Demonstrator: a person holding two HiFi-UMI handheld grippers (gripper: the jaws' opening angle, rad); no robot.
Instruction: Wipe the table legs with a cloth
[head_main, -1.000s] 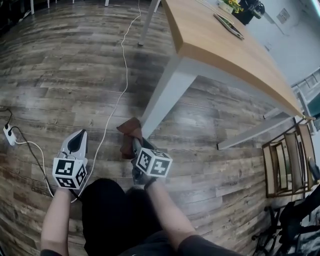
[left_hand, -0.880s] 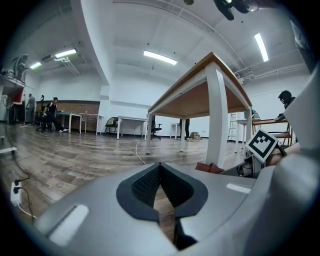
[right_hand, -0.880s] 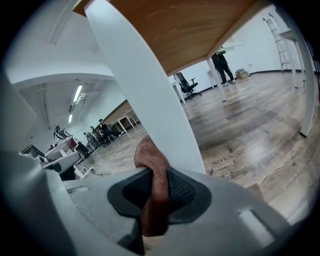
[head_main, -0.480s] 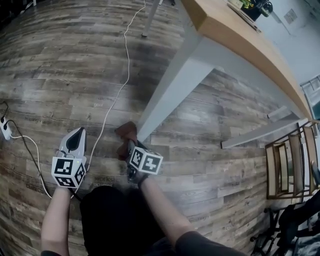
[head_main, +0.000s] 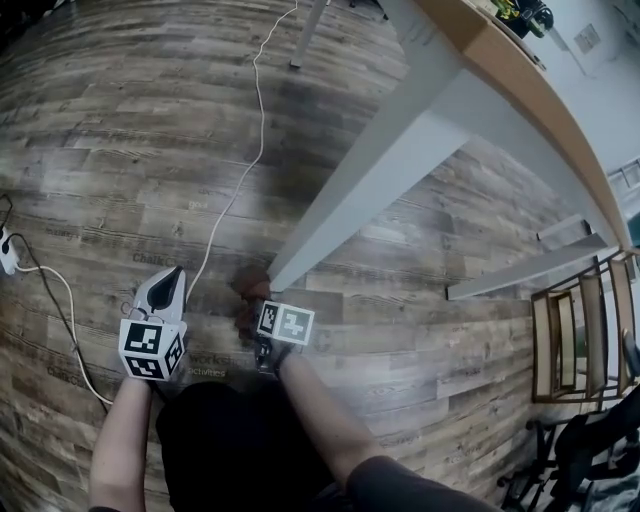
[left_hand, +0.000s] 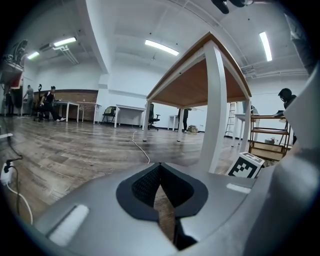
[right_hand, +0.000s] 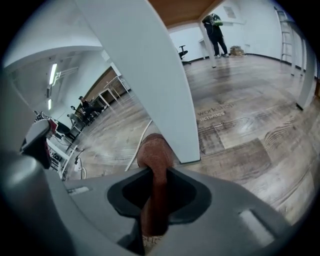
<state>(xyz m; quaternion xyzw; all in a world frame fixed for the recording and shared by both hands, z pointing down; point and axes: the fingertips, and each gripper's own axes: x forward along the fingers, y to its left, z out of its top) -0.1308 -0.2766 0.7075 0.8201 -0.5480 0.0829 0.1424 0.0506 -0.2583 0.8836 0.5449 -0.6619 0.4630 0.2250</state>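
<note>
Fingers of right gripper (right_hand: 156, 172) clamped on brown cloth (right_hand: 156, 150), cloth seemingly touching foot of white table leg (right_hand: 150, 75). Left gripper (left_hand: 160, 167) fingers together, nothing between.

The wooden plank floor (head_main: 120, 150) is carrying a white table leg (head_main: 370, 175) near centre, a white cable (head_main: 245, 170) lying toward 12 o'clock, a power strip (head_main: 8, 252) at 9 o'clock and a rack (head_main: 580, 330) at 3 o'clock.

your brown cloth (right_hand: 155, 155) was bunched upright, pinched in your right gripper (right_hand: 154, 200), its top right at the foot of the slanting white table leg (right_hand: 150, 75).
</note>
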